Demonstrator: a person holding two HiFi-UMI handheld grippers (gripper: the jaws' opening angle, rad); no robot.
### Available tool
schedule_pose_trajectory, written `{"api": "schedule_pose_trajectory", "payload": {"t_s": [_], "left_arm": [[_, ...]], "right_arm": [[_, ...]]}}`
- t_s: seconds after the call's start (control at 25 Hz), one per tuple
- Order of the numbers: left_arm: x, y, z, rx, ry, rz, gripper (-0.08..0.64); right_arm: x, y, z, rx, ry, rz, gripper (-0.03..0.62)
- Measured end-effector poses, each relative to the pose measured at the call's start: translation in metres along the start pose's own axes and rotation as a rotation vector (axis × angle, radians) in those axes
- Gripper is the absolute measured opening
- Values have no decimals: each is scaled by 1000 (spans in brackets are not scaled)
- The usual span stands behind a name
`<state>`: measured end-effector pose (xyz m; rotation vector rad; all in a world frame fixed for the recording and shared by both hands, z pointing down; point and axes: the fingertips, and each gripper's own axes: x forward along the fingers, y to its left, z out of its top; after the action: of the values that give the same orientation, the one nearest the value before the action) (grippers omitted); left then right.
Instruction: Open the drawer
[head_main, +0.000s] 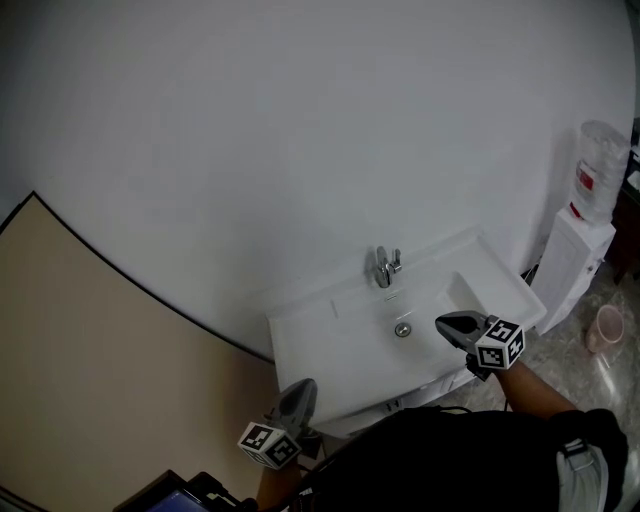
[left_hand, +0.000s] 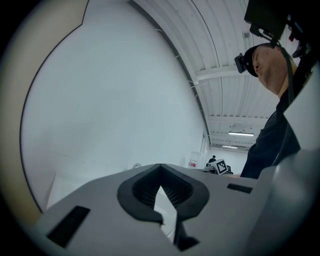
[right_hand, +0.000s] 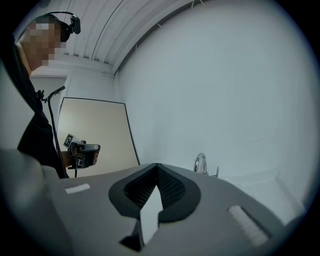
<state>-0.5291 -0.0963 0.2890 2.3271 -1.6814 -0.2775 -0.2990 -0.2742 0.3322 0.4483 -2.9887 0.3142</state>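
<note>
Pressed together, nothing pinched: left gripper (head_main: 302, 388) at 7 o'clock of basin (head_main: 340, 325), right gripper (head_main: 447, 323) over its 3 o'clock rim. Drawer (head_main: 420, 395) tucked under near edge, 6 o'clock from tap (head_main: 386, 268), only a sliver showing. Probably best: drop lower, spread jaws, hook front lip, pull straight back.

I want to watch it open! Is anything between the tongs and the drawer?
Nothing visible is in the way. The left tongs and right tongs hover by the sink; the drawer below it is hidden from view.
</note>
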Motion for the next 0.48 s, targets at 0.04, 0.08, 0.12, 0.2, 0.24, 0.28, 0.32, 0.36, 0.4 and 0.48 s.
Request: {"api": "schedule_pose_trajectory", "payload": {"t_s": [0.04, 0.08, 0.12, 0.2, 0.24, 0.28, 0.32, 0.36, 0.4, 0.48], "left_arm": [[11, -4, -1, -1, 0, 10, -9], [20, -9, -3, -2, -1, 18, -9], [30, -13, -5, -1, -1, 25, -9], [47, -18, -8, 2, 3, 43, -9], [55, -21, -8, 2, 7, 53, -9], [62, -22, -8, 3, 12, 65, -9], [67, -24, -9, 4, 21, 79, -9], [71, -25, -9, 7, 32, 94, -9], [74, -24, -10, 9, 41, 106, -9], [78, -19, -11, 8, 40, 118, -9]], "right_arm": [[-1, -12, 2, 1, -1, 12, -3], [-3, -23, 4, 3, -1, 23, -3], [-4, -34, 4, 5, 1, 33, -3], [-4, -54, 4, 13, 6, 55, -3], [-3, -63, 3, 18, 9, 65, -3], [0, -71, 2, 25, 11, 76, -3], [2, -77, 1, 32, 14, 87, -3], [5, -83, 0, 38, 17, 97, -3], [8, -87, -2, 43, 20, 106, -3], [16, -93, -5, 48, 26, 121, -3]]}}
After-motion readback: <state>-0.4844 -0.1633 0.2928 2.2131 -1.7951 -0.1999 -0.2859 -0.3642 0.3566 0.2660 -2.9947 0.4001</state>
